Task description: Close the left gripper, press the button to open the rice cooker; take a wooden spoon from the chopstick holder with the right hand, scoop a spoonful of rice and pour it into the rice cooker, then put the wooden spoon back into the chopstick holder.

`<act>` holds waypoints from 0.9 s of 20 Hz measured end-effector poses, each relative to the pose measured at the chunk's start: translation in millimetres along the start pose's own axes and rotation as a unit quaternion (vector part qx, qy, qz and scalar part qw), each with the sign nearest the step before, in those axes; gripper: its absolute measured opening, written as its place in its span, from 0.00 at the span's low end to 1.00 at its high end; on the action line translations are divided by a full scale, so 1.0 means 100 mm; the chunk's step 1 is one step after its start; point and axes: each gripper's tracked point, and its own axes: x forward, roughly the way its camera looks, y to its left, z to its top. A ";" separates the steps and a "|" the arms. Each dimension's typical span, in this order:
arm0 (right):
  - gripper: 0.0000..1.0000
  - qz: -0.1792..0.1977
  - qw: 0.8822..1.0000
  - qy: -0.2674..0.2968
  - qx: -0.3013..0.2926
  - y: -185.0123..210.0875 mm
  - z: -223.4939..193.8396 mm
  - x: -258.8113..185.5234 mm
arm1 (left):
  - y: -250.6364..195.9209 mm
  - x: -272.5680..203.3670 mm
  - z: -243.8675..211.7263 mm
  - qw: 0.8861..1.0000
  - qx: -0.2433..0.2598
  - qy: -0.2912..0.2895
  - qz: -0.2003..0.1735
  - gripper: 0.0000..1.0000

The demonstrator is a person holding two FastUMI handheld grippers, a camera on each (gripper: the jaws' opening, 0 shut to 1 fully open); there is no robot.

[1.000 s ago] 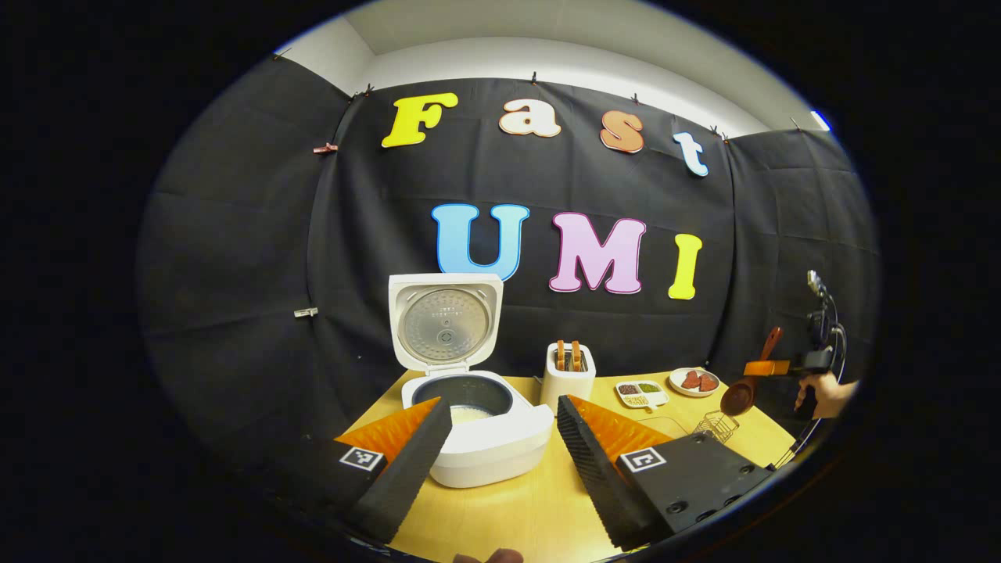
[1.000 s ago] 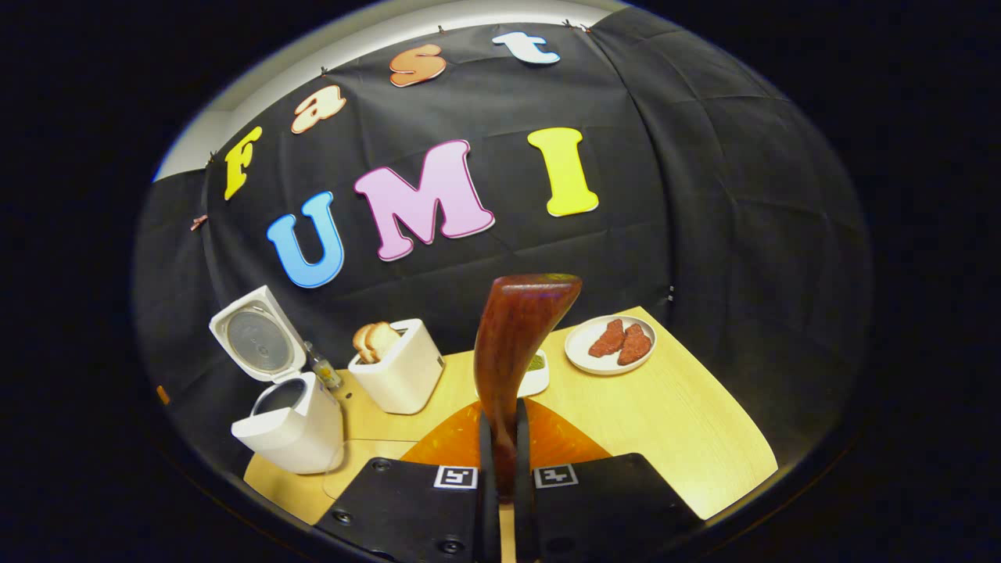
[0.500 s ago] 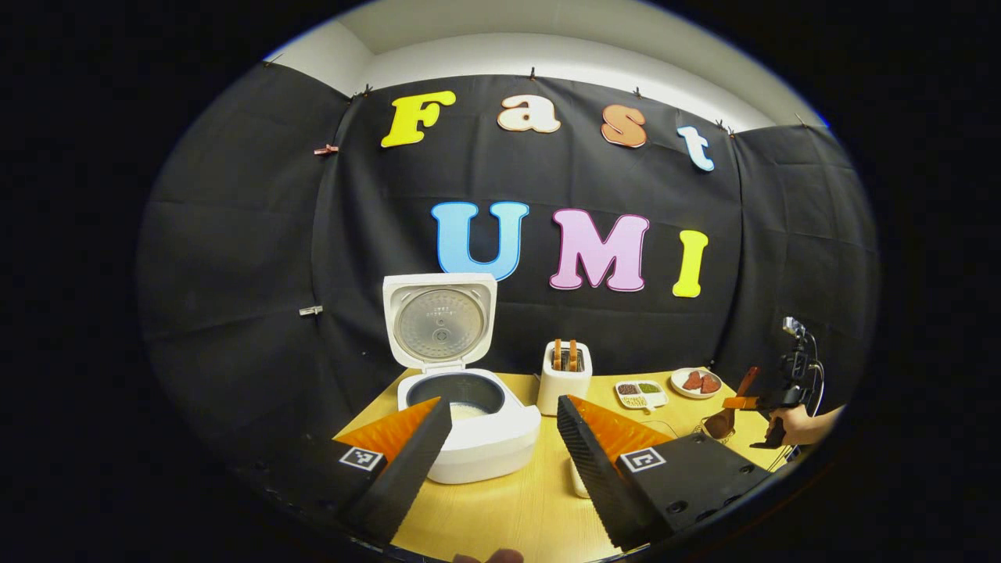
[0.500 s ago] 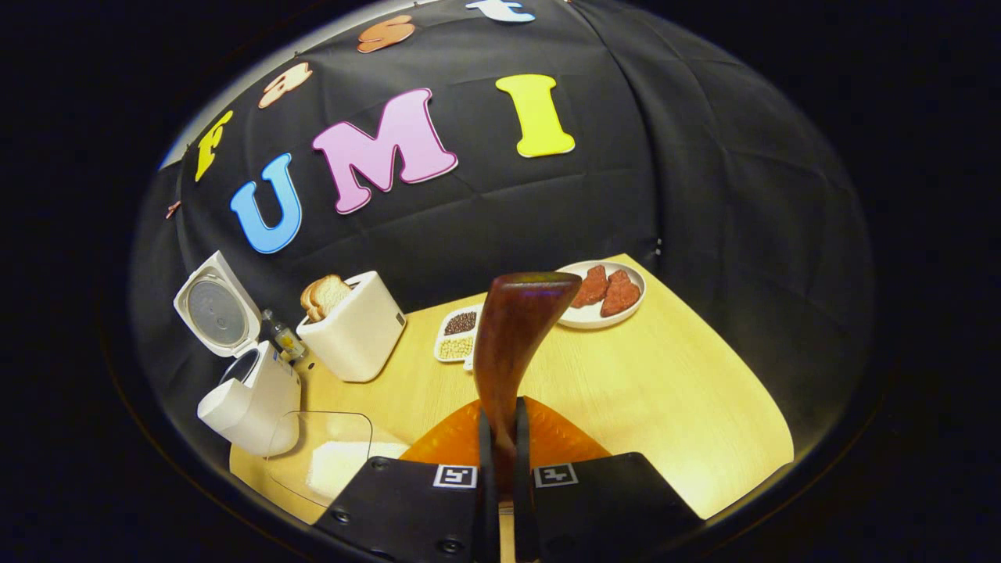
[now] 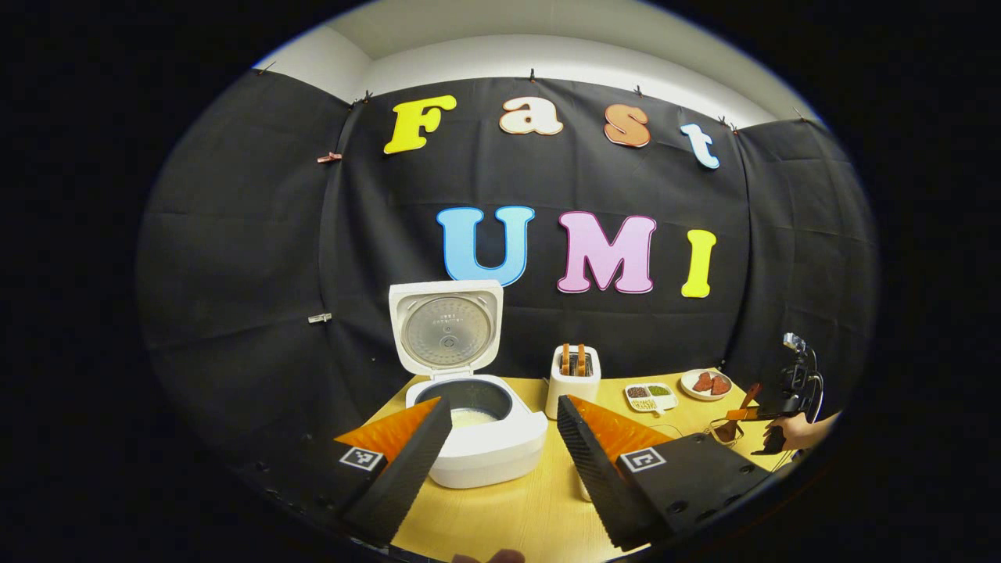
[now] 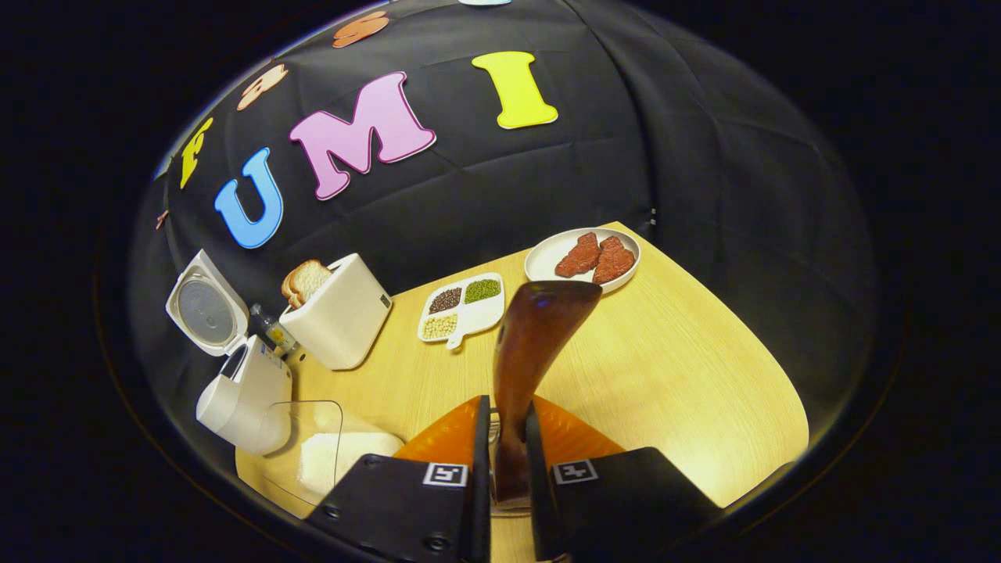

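The white rice cooker (image 5: 477,446) stands with its lid up and rice in the pot; it also sits at the left (image 6: 242,399). My left gripper (image 5: 504,403) hovers open in front of it, holding nothing. The dark wooden spoon (image 6: 539,328) stands upright between the fingers of my right gripper (image 6: 507,407), whose jaws are a little apart, with a thin gap on the handle's left side. In the left gripper view the spoon (image 5: 733,426) sits bowl-down in the wire chopstick holder (image 5: 721,435), with the right gripper (image 5: 762,412) on its handle.
A clear box of rice (image 6: 336,461) lies by the cooker. A white toaster (image 6: 340,313) with bread, a divided dish of grains (image 6: 461,305) and a plate of red pieces (image 6: 583,254) stand toward the back of the wooden table (image 6: 688,375). A hand (image 5: 798,430) holds the right gripper.
The right gripper came down with the spoon, lowering it into the wire holder, and its fingers have parted slightly. The left gripper stayed open, barely moving.
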 end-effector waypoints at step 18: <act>0.98 -0.090 0.987 -0.113 -0.065 -0.21 0.40 -1.78 | 0.66 1.67 1.48 0.996 0.004 -0.087 0.009 0.97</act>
